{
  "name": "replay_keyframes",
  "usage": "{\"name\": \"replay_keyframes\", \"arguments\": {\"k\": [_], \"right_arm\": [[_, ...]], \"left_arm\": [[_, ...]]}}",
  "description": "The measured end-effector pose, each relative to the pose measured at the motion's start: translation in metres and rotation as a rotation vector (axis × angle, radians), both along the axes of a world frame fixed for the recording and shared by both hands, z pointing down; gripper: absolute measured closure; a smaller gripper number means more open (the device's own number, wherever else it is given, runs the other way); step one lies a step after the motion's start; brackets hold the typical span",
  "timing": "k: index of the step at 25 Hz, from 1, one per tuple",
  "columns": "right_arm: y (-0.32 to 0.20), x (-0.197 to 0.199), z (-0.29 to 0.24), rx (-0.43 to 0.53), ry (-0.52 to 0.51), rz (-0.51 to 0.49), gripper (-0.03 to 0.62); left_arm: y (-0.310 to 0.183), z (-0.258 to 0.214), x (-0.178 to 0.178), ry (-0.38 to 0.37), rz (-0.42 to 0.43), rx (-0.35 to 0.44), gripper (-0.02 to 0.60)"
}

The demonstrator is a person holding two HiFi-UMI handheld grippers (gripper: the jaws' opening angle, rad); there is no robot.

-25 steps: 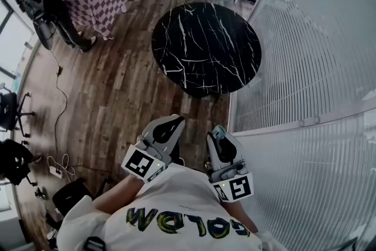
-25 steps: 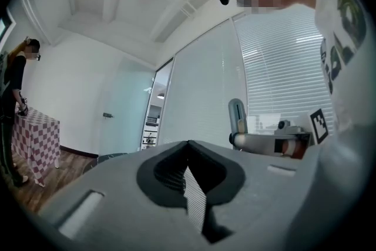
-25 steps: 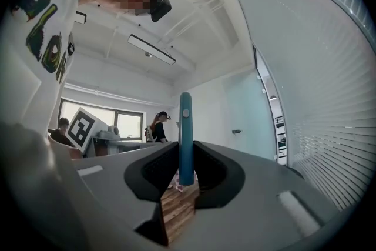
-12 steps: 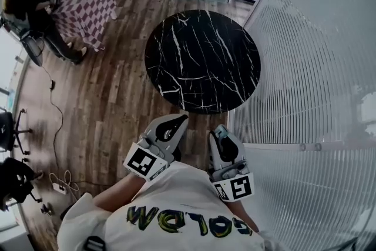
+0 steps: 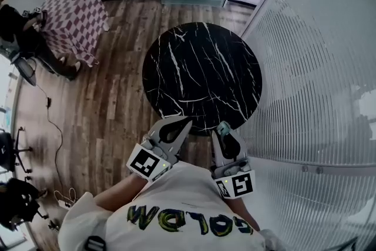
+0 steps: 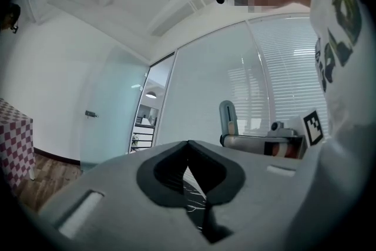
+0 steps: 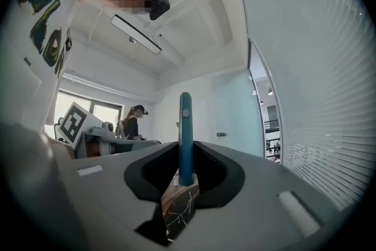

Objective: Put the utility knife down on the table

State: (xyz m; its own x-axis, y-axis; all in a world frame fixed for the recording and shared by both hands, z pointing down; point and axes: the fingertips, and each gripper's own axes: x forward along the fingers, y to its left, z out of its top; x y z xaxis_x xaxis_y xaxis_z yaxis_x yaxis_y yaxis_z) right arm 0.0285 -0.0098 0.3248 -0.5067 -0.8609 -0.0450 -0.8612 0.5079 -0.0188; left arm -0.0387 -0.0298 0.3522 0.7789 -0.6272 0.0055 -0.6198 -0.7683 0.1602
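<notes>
Standing betw. R gripper (image 7: 185, 157) fingers (image 7: 150, 171) — utility knife (image 7: 185, 126)

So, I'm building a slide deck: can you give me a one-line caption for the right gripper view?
Right gripper shut on an upright teal utility knife, black marble table showing below.
</notes>
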Motion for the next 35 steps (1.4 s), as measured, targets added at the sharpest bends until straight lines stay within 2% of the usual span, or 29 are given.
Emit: {"name": "replay_keyframes", "arguments": {"k": [8, 20, 35], "right_arm": [[-0.050, -0.016, 0.005, 0.008, 0.030, 0.001, 0.520], [-0.072, -0.006, 0.022, -0.032, 0.031, -0.023, 0.520], [-0.067, 0.036, 0.028, -0.049, 0.037, -0.038, 0.520]], "left_arm": [[-0.048, 0.006, -0.014, -0.004, 0.012, 0.006, 0.577], [-0.065, 0.018, -0.006, -0.014, -0.016, -0.028, 0.577], [-0.066, 0.019, 0.037, -0.017, -0.035, -0.032, 0.577]]}}
